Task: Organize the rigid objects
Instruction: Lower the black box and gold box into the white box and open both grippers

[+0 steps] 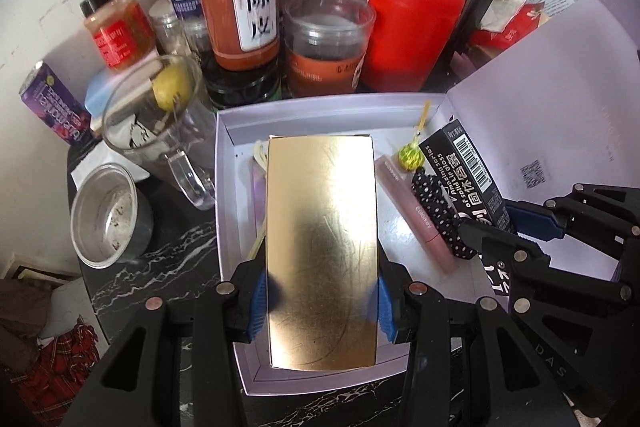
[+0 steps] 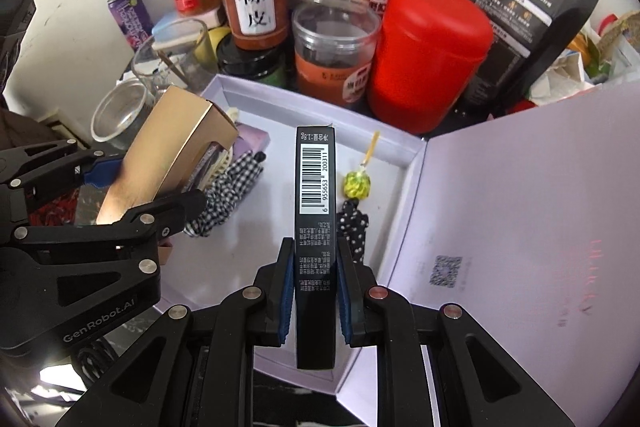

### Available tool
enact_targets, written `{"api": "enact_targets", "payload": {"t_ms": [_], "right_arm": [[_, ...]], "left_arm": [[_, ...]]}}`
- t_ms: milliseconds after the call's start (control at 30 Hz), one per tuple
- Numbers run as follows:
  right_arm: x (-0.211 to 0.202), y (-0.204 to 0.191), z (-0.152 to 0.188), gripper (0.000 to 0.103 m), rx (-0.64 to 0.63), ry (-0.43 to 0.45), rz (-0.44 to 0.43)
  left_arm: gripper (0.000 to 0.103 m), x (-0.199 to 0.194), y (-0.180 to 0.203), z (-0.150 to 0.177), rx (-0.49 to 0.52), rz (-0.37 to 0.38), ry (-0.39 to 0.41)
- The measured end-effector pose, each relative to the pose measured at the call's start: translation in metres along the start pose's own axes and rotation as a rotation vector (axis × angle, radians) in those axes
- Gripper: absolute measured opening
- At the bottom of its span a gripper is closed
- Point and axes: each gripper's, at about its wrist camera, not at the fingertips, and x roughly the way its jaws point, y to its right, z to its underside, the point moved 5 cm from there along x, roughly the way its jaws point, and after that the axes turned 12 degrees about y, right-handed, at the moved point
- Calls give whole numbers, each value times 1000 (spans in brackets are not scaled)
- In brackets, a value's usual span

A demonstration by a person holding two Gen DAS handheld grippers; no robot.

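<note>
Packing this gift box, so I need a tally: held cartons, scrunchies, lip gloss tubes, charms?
Held cartons: 2, gold carton, black carton
Scrunchies: 2, checked scrunchie, dotted scrunchie
Lip gloss tube: 1
Charm: 1
Total: 6

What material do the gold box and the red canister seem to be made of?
Gold box: likely foil-coated card; mirror-like shine with fine scratches, folded edges. Red canister: probably plastic; smooth, opaque, softly glossy, rounded top edge.

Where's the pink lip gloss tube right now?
In the left wrist view, the pink lip gloss tube lies in the white box, right of the gold box and beside the polka-dot fabric.
</note>
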Motion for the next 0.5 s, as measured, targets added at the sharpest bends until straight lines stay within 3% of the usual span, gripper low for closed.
{"api": "enact_targets", "payload": {"t_ms": [367, 500], "right_arm": [[29, -3, 26, 19, 32, -56, -19], [39, -4, 31, 19, 35, -68, -16]], "left_arm": [[43, 32, 0, 22, -12, 7, -54], [43, 37, 1, 21, 4, -3, -40]]}}
